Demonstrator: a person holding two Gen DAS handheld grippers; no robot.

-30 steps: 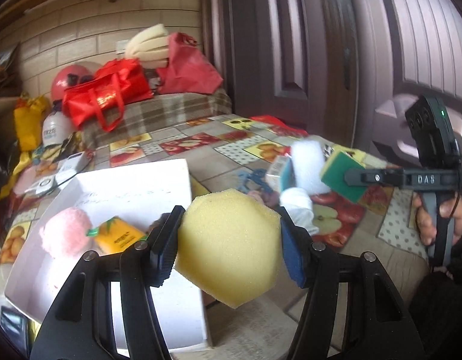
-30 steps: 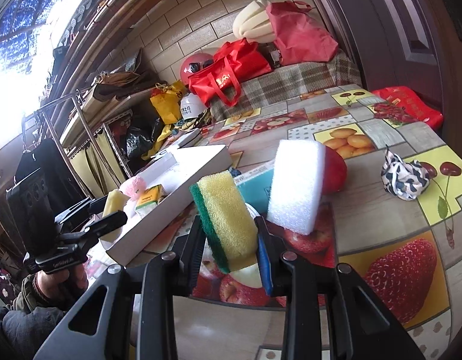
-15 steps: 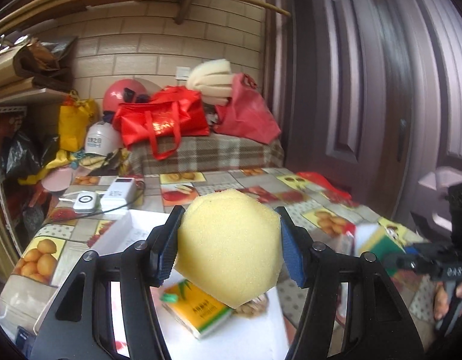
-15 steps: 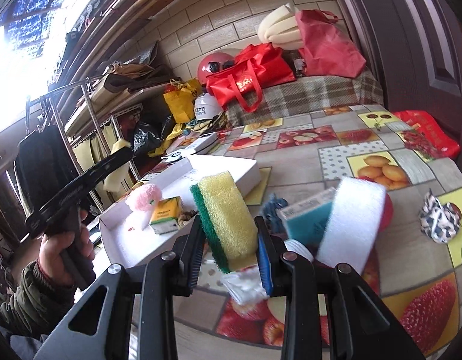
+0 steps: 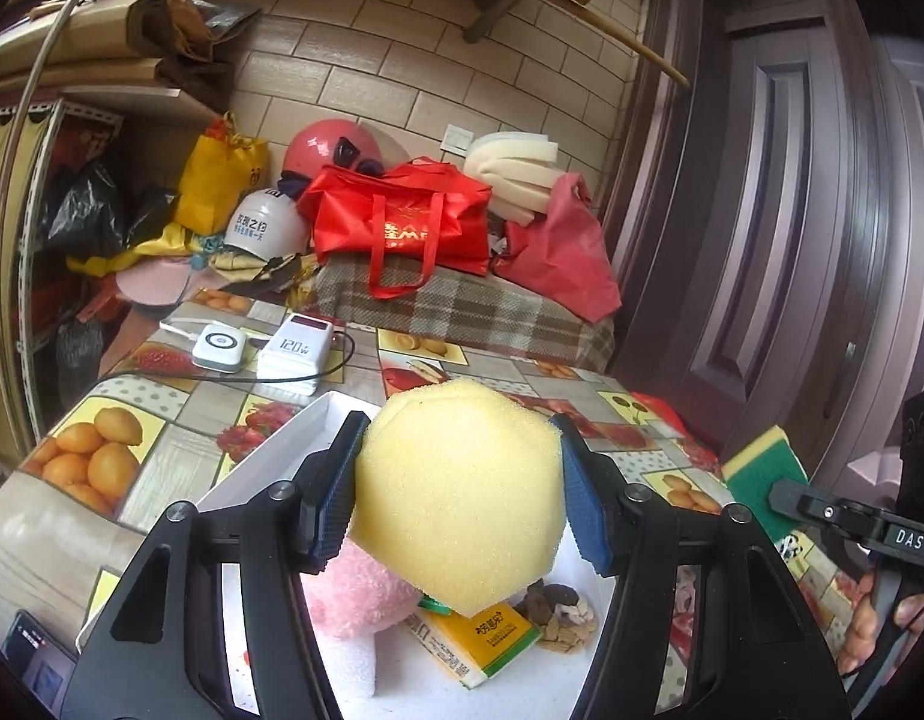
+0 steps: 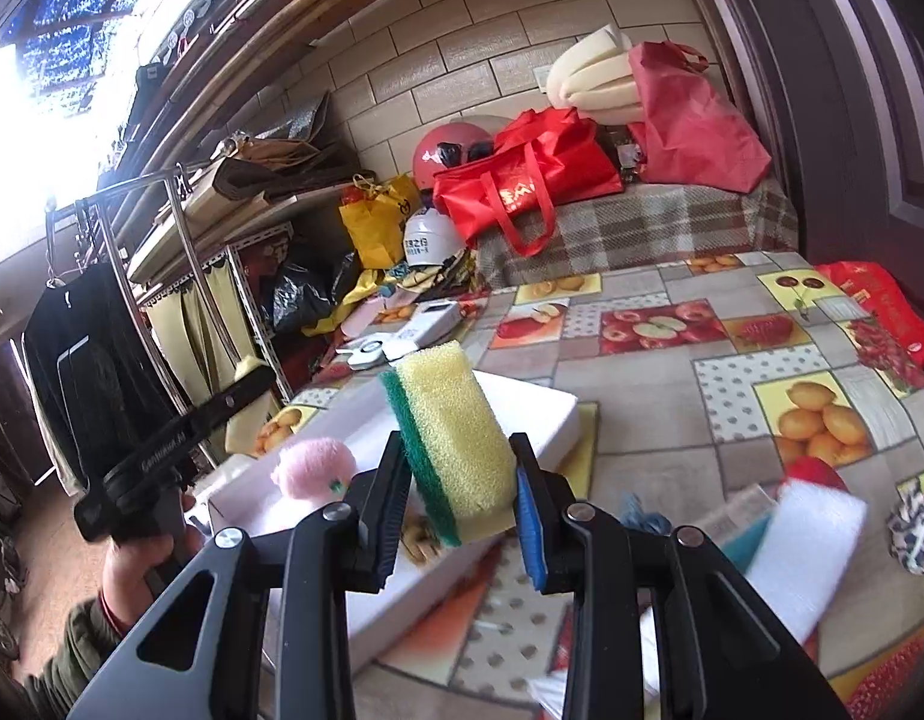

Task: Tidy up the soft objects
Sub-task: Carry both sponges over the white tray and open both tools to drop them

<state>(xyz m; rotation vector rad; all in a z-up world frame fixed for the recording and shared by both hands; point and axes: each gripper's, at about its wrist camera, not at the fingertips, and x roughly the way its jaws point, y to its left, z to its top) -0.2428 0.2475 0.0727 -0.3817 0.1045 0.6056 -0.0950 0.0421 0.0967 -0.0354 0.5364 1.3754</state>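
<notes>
- Left gripper (image 5: pixel 456 501) is clamped on a yellow foam (image 5: pixel 462 492), held above the white tray (image 5: pixel 270 456).
- Right gripper (image 6: pixel 456 507) is clamped on a green-backed sponge (image 6: pixel 453 444), over the tray's near edge.
- A pink plush (image 5: pixel 357 591) and a juice box (image 5: pixel 480 639) lie in the tray.

The yellow hexagonal foam sponge (image 5: pixel 459 495) has a porous, matt, finely pitted surface, and the black plastic left gripper (image 5: pixel 456 501) pressing it carries ribbed blue rubbery pads (image 5: pixel 582 513). The yellow block sponge with a coarse green scouring layer (image 6: pixel 453 450) looks open-celled and rough, set in the matt black plastic right gripper (image 6: pixel 462 510). Beneath them lie a smooth white matt tray (image 5: pixel 282 450), a fluffy pink plush ball (image 6: pixel 312 468), a glossy printed paper carton (image 5: pixel 480 636) and a shiny fruit-patterned oilcloth table cover (image 6: pixel 672 372).
</notes>
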